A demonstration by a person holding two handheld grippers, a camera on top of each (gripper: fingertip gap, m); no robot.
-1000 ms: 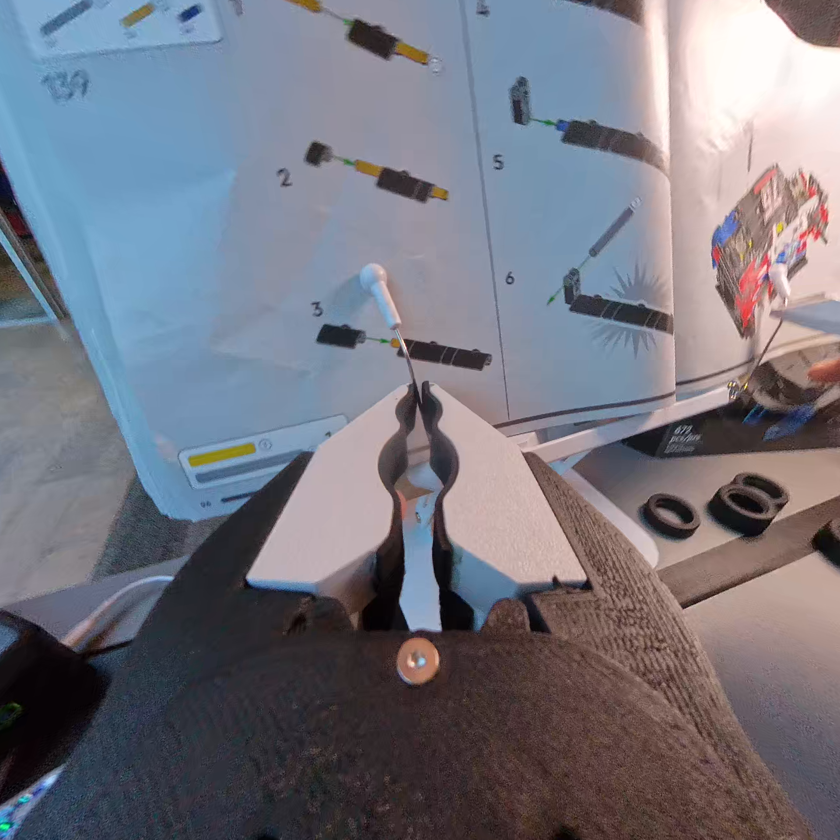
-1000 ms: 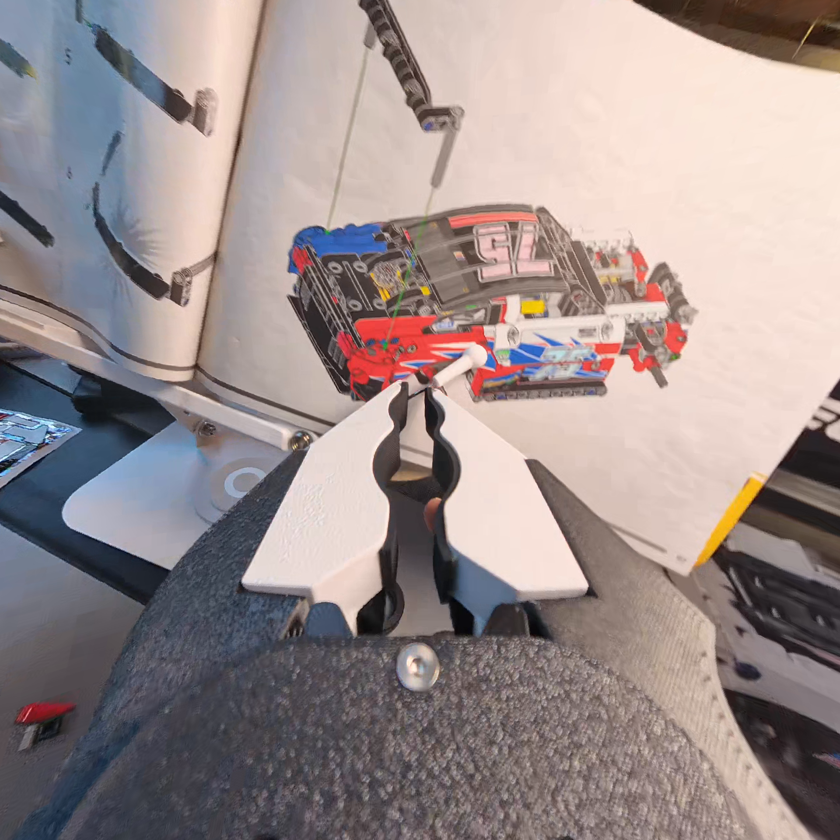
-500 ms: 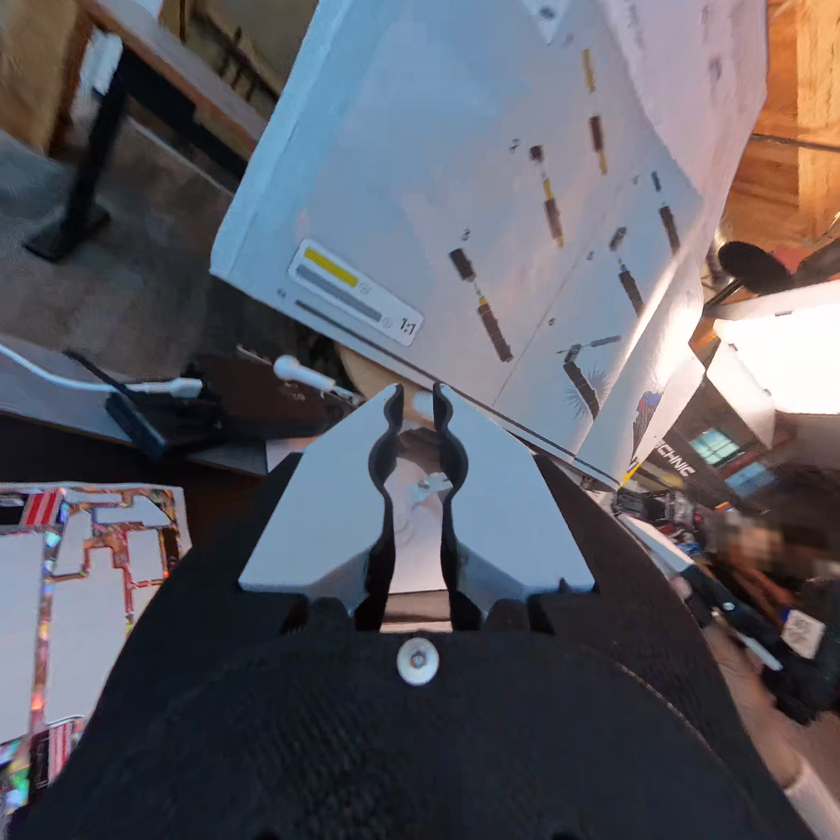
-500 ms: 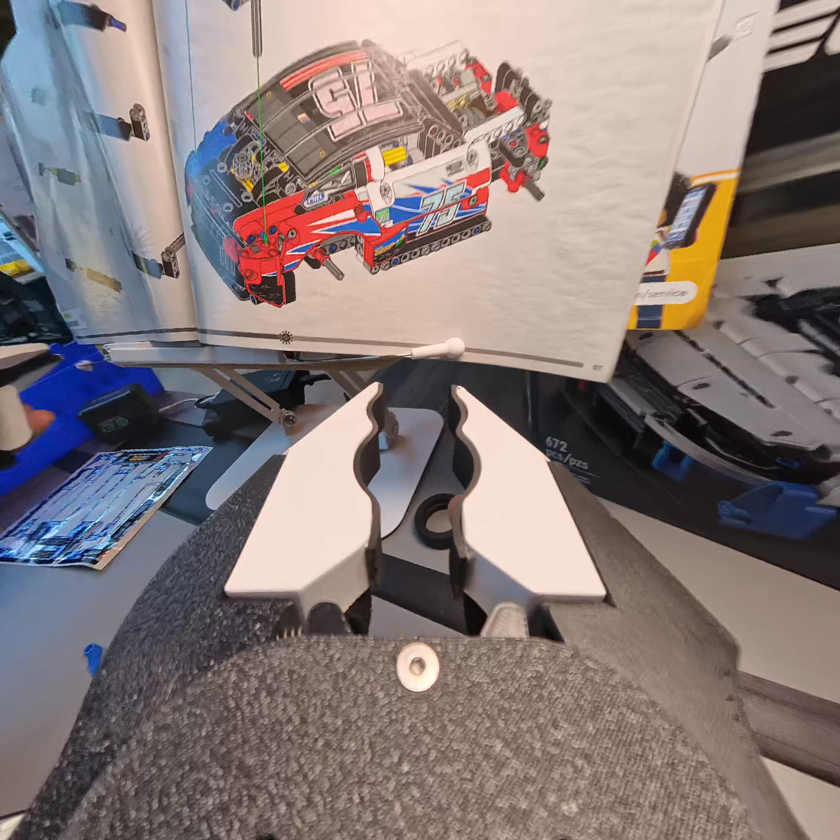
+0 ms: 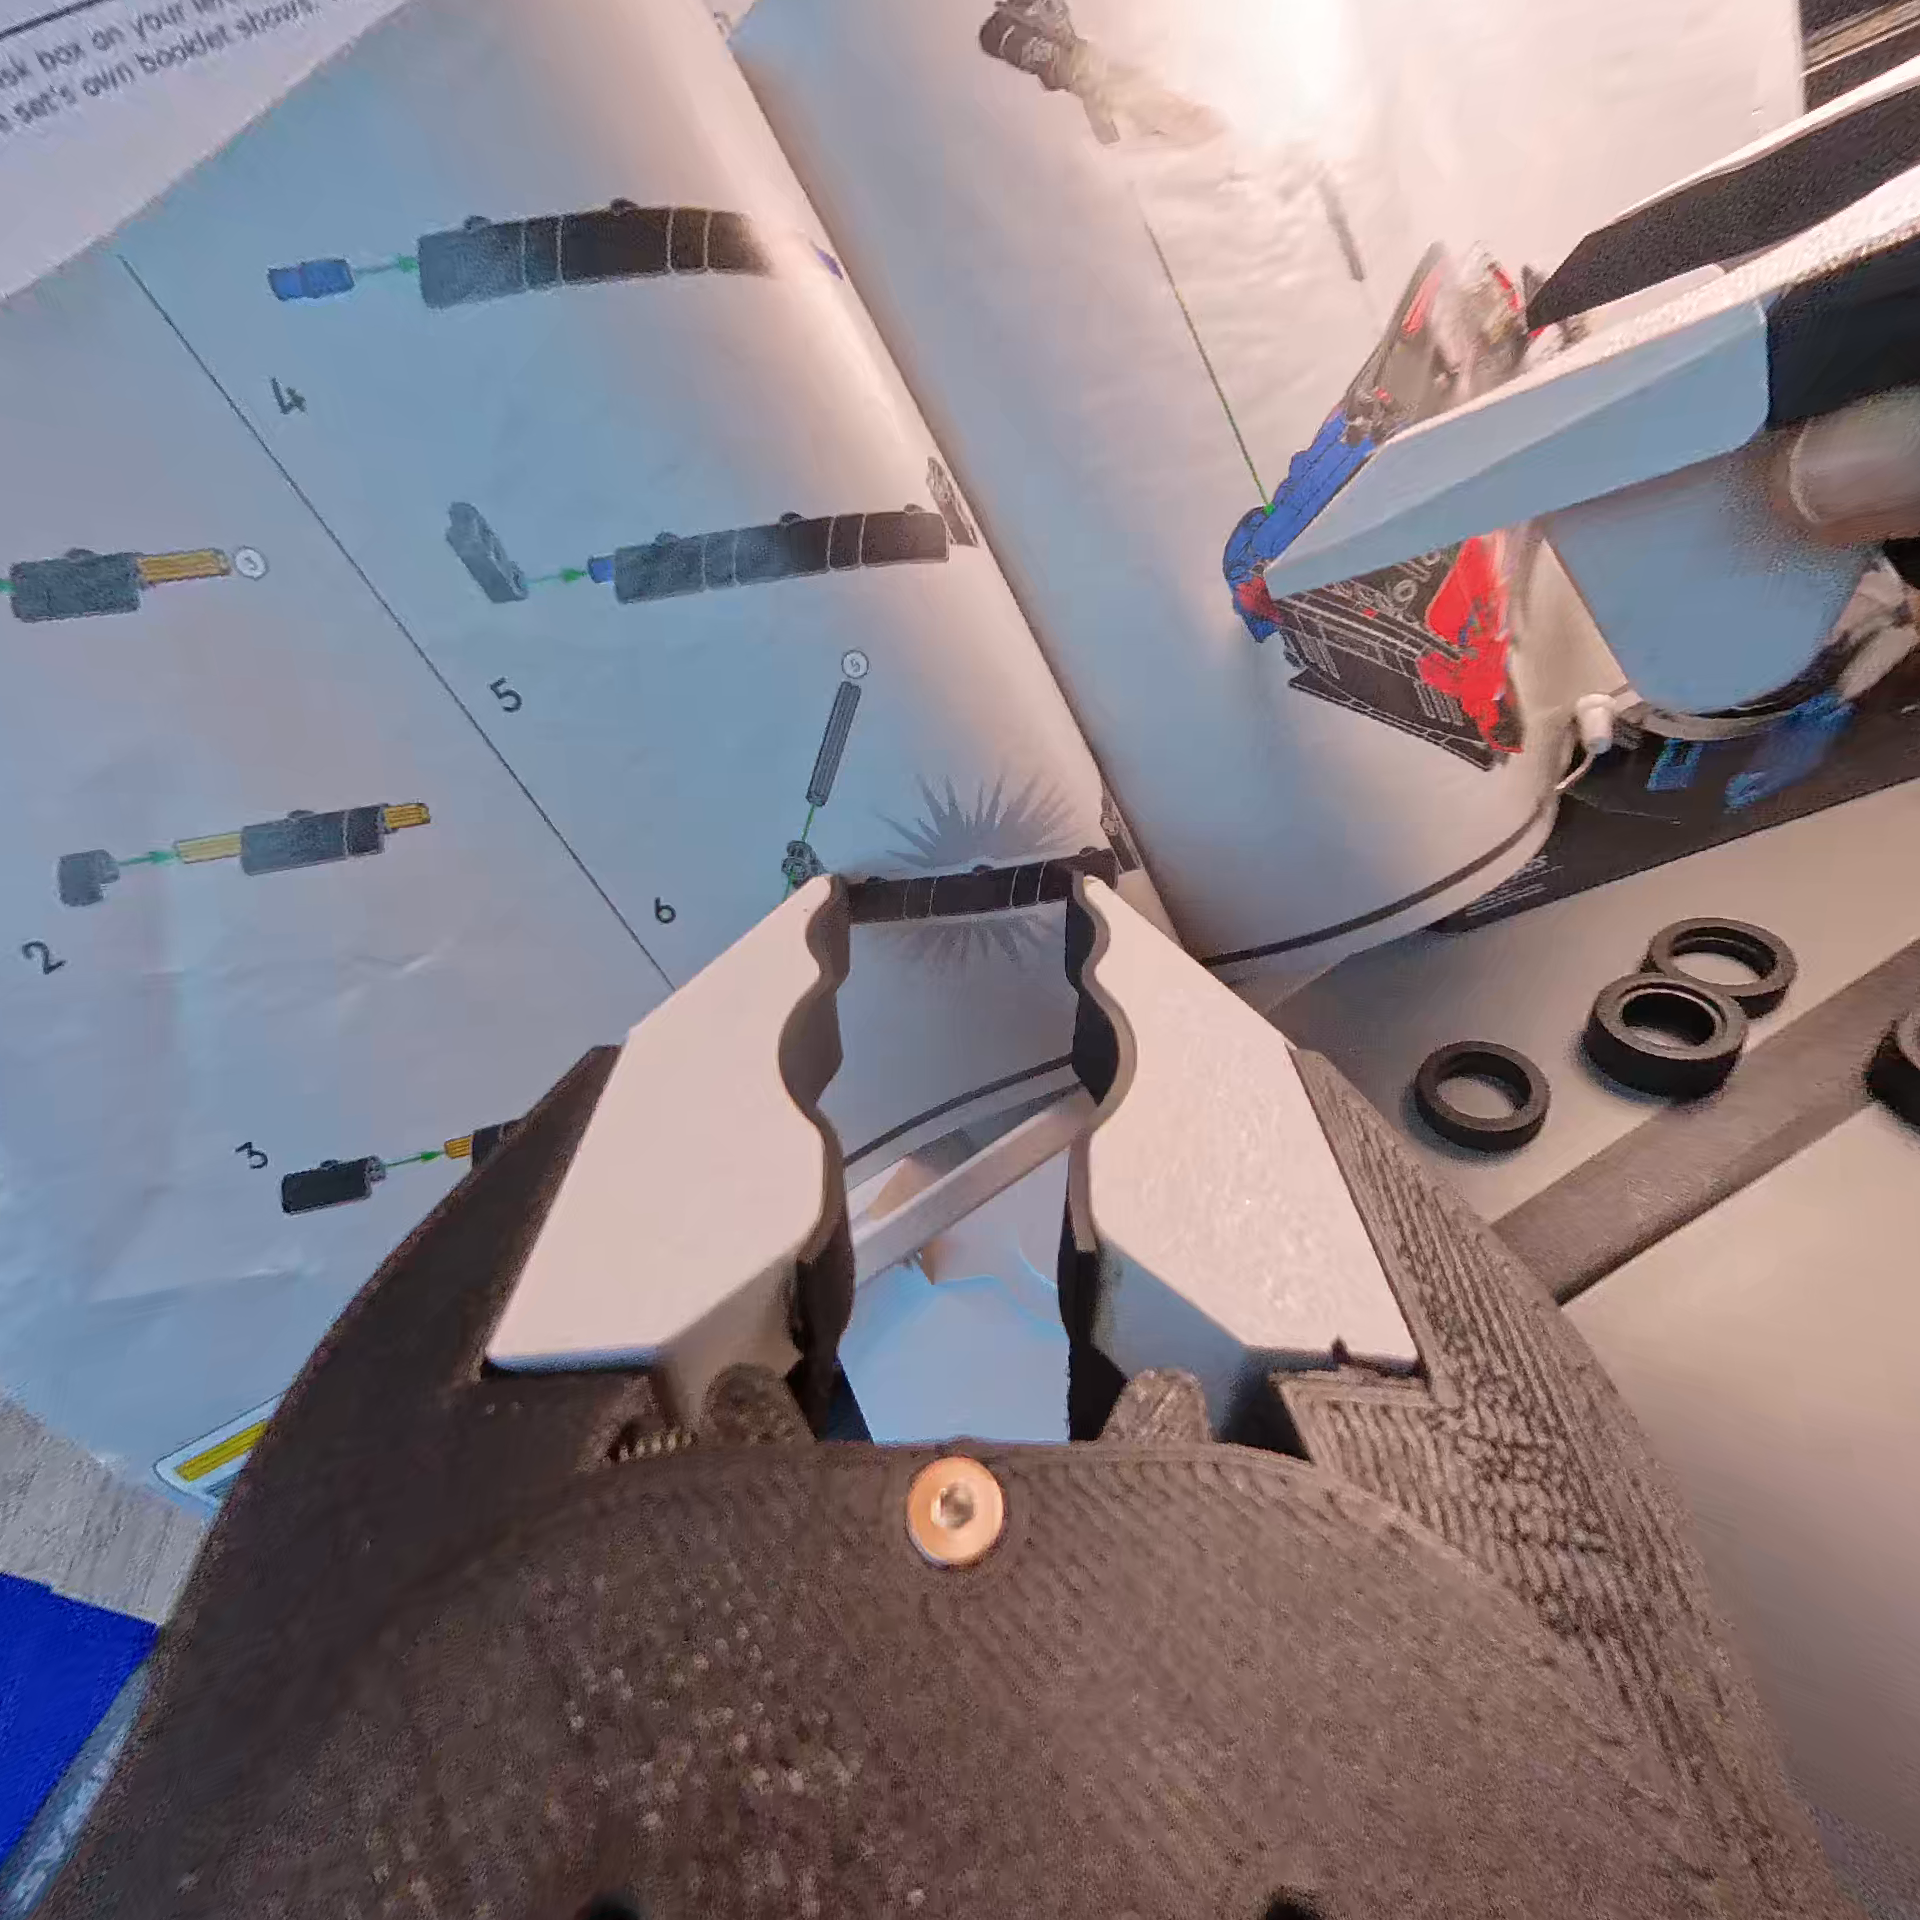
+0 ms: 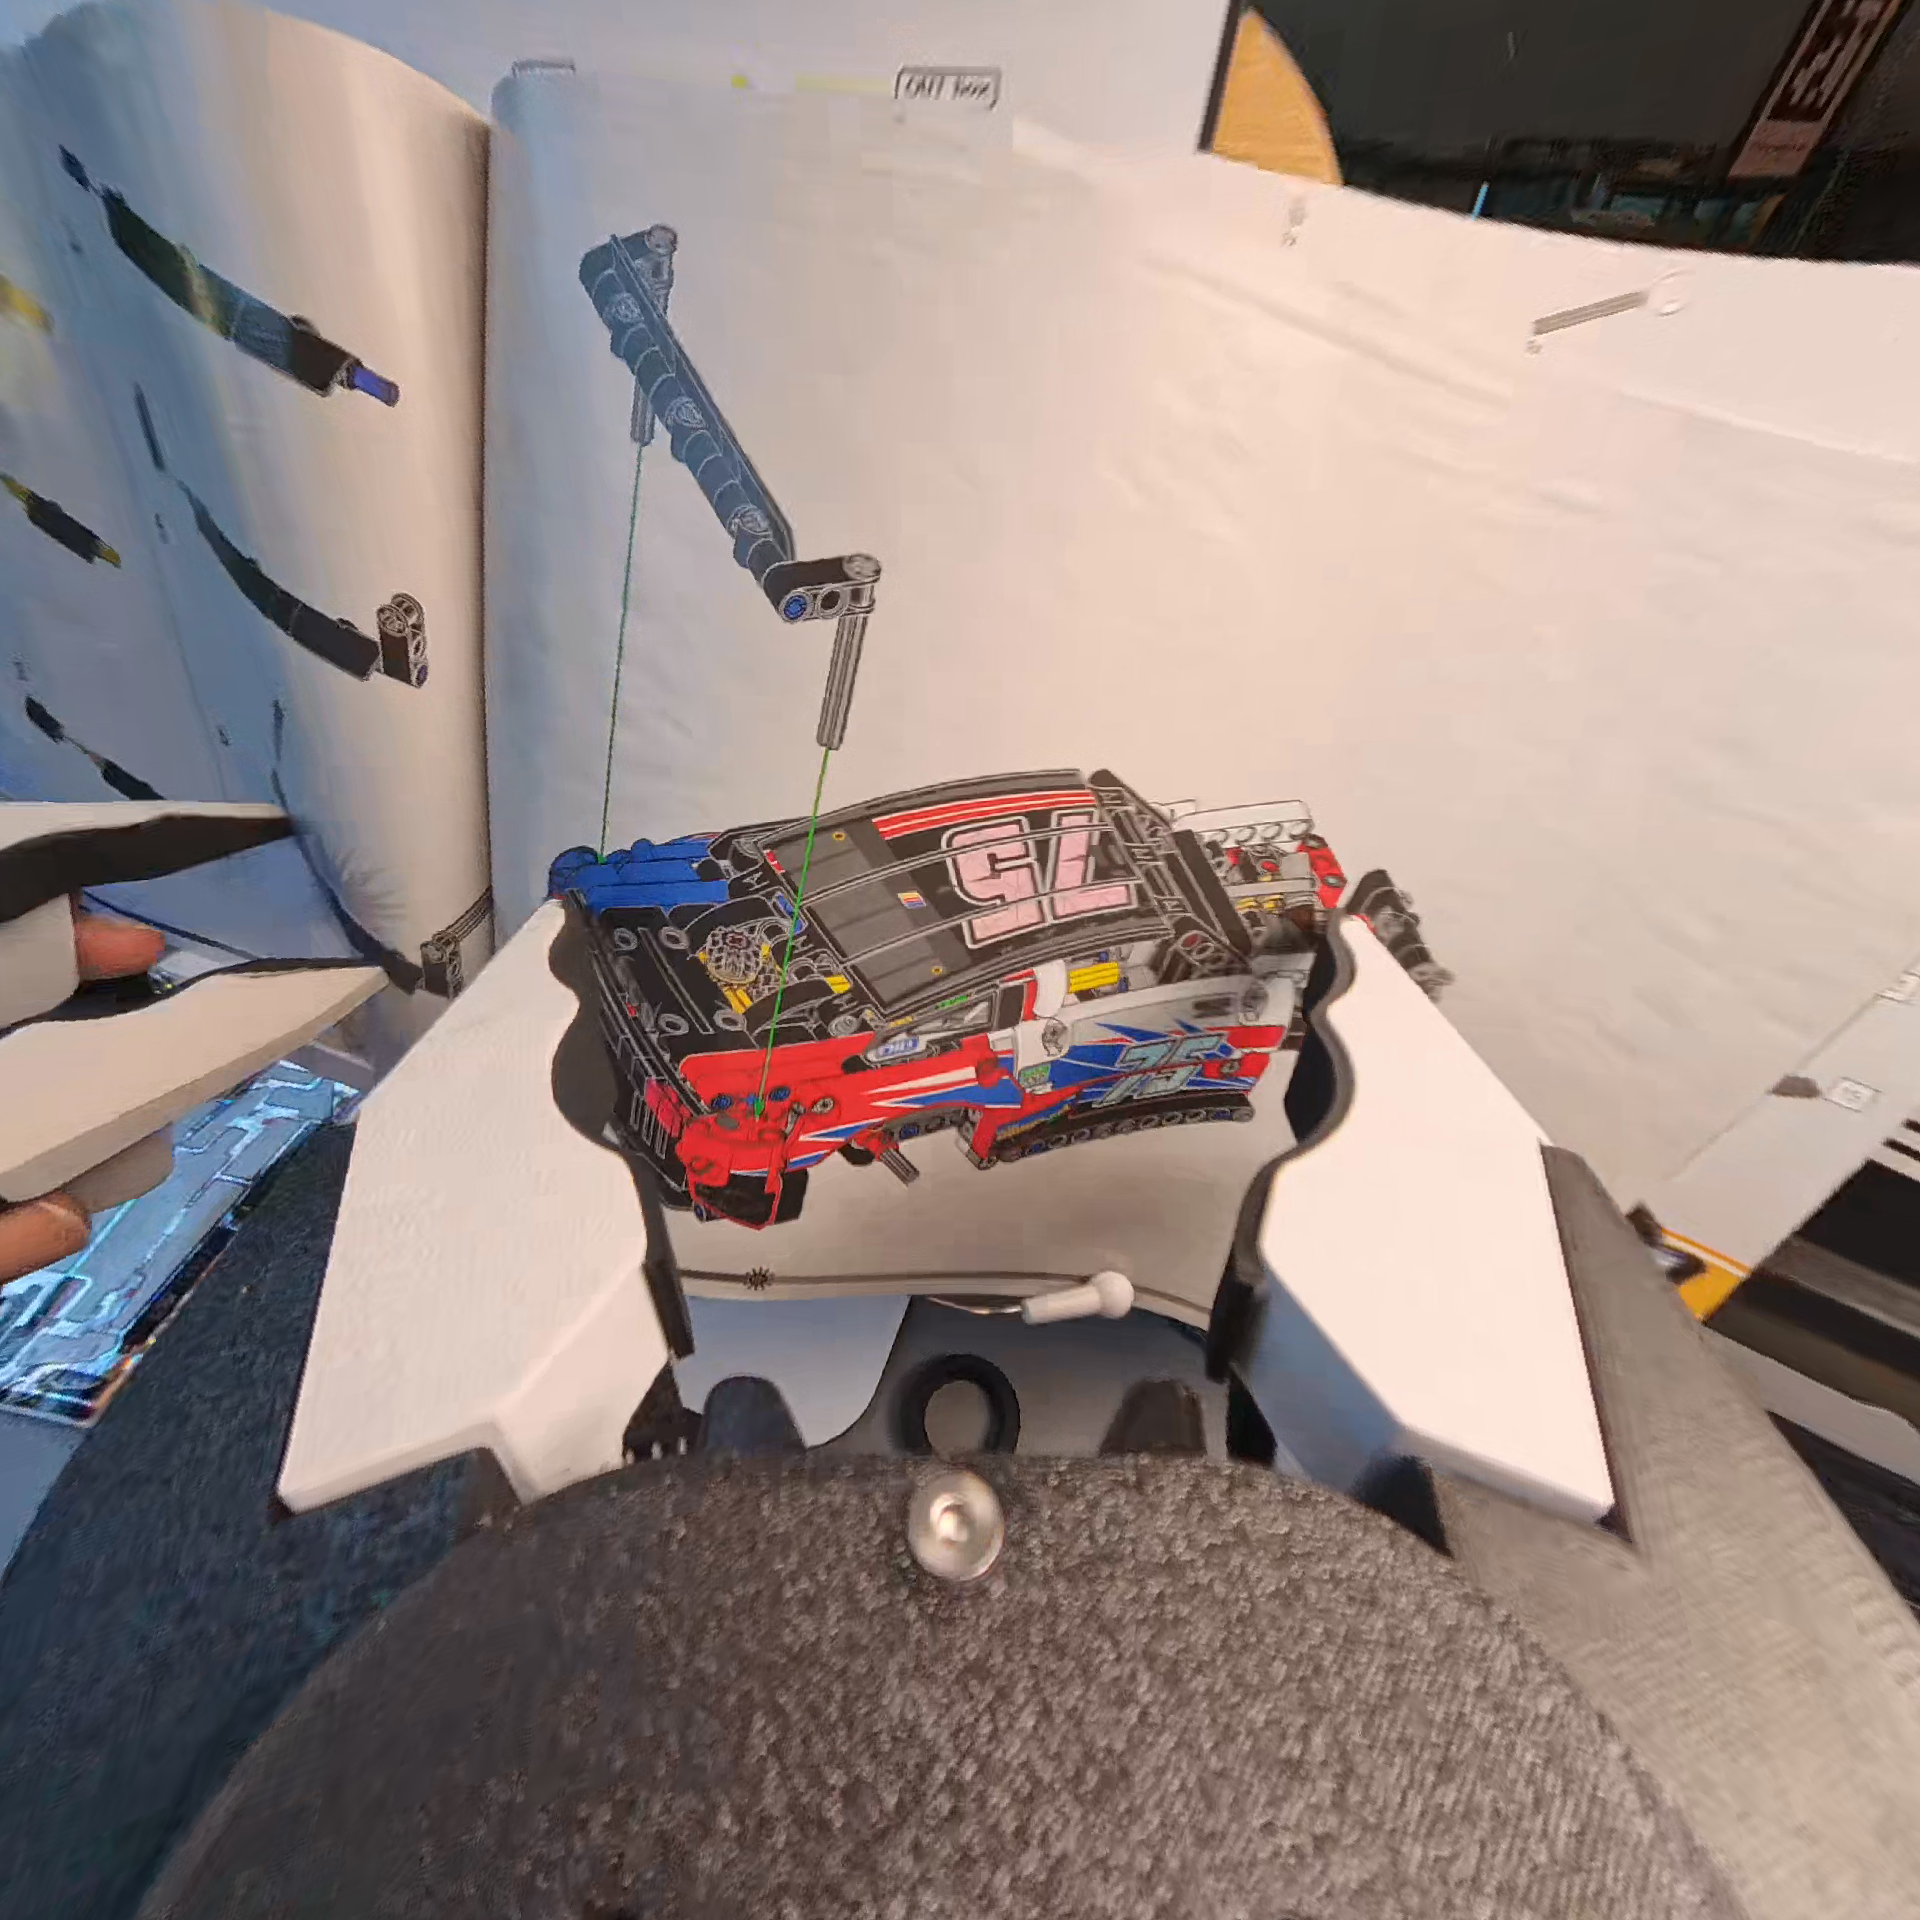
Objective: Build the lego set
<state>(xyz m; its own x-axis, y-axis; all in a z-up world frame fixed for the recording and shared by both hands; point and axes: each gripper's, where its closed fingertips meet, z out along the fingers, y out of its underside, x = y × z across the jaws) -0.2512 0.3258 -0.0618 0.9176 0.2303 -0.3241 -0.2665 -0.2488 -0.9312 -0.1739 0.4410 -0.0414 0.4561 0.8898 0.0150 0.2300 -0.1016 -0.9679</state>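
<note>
Both grippers faced the open instruction booklet [image 6: 1143, 468], which stood propped upright on a stand at the back of the grey table [image 5: 1714, 1403]. The left gripper [image 5: 956, 914] hovered close before the left-hand page, its jaws moderately parted and holding nothing. The right gripper [image 6: 951, 925] had its jaws spread wide and empty, framing the printed red, blue and black car [image 6: 987, 987], whose length ran across the page, nose to the left. The booklet's top edge and outer margins were cut off. Three black tyres [image 5: 1621, 1023] lay flat on the table to the right; a fourth showed only at the frame's edge.
</note>
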